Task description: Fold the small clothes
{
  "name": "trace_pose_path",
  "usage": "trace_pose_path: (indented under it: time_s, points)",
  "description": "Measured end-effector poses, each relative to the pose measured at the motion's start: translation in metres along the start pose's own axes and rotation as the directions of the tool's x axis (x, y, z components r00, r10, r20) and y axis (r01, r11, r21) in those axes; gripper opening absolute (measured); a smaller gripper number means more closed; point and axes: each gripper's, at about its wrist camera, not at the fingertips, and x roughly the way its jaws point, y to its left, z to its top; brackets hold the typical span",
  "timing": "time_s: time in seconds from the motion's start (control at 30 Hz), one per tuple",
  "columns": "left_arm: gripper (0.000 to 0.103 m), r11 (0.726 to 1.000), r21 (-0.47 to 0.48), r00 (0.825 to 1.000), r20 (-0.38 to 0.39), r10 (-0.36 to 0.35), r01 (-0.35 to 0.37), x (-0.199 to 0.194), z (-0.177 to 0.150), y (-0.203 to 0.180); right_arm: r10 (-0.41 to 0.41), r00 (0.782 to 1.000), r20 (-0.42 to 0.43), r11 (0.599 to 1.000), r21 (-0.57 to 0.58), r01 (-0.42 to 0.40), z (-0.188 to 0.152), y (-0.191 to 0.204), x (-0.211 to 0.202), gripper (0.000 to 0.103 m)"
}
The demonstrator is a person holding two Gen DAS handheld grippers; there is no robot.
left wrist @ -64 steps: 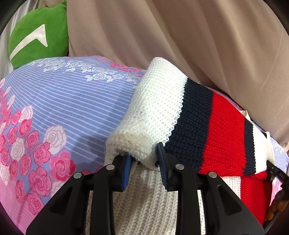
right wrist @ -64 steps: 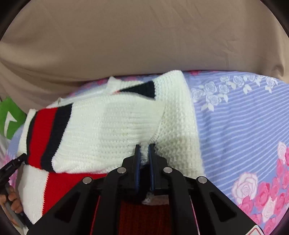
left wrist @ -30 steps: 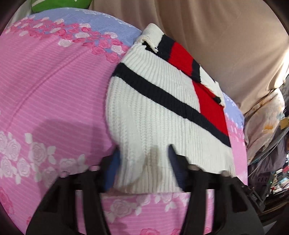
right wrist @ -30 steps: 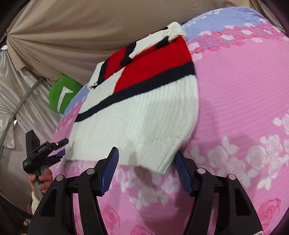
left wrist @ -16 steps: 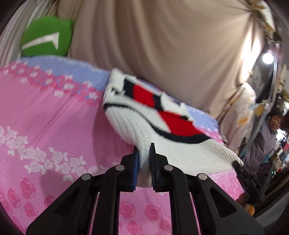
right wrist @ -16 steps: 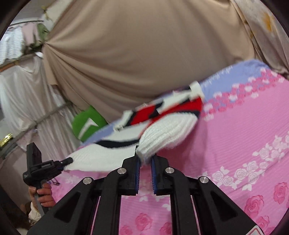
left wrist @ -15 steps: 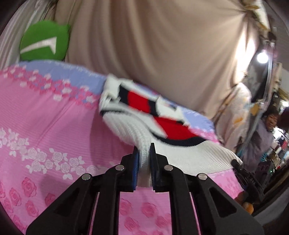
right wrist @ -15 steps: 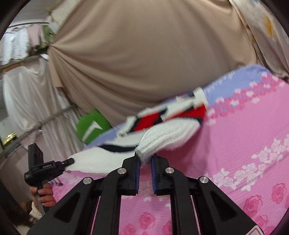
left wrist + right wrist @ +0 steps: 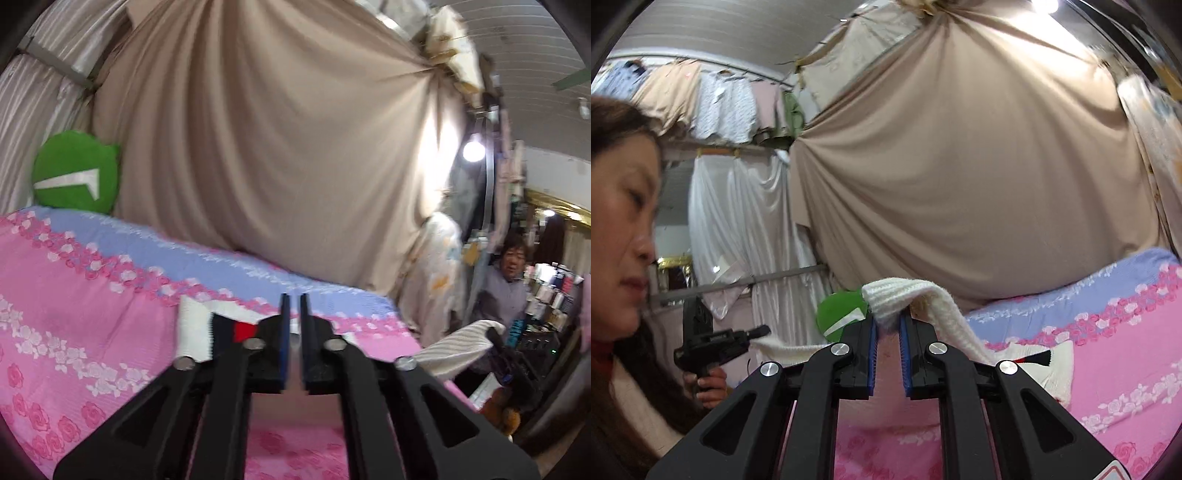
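A white knit sweater [image 9: 194, 332] with navy and red stripes hangs lifted by its hem over the pink floral bedsheet [image 9: 74, 306]. My left gripper [image 9: 292, 300] is shut, and the sweater drops out of sight below its fingers. The right wrist view shows the left gripper [image 9: 757, 332] pinching one hem corner, with the white edge stretched across. My right gripper [image 9: 886, 322] is shut on the other corner of the sweater [image 9: 945, 306], whose knit bunches over the fingertips. The striped end [image 9: 1049, 356] still lies on the bed. The right gripper [image 9: 493, 334] appears at the left view's right edge.
A beige curtain [image 9: 280, 155] hangs behind the bed. A green cushion [image 9: 74, 177] leans at the bed's far left corner. A person [image 9: 509, 288] stands past the bed's right end among shelves. The holder's head [image 9: 605, 155] and hand [image 9: 705, 384] fill the right view's left side.
Both grippers closed on the hem they straddled a second ago. Both have risen and tipped up, lifting the hem off the bed and pulling it taut between them.
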Motion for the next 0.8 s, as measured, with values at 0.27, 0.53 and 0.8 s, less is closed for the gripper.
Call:
trace_pose_path:
  time_s: [0.27, 0.53, 0.8]
  points:
    - [0.000, 0.987, -0.025, 0.940, -0.309, 0.142, -0.158, 0.151, -0.011, 0.049, -0.181, 0.954, -0.237, 0.962, 0.158, 0.221, -0.032, -0.100, 0.111, 0.010]
    - [0.042, 0.980, 0.131, 0.853, -0.519, -0.060, 0.148, 0.125, -0.084, -0.005, -0.196, 0.949, -0.247, 0.975, 0.057, 0.217, -0.036, -0.070, 0.099, 0.011]
    - [0.059, 0.908, 0.099, 0.709, -0.661, -0.246, 0.408, 0.117, -0.158, -0.058, -0.209, 0.947, -0.243, 0.967, 0.093, 0.238, -0.044, -0.067, 0.082, 0.011]
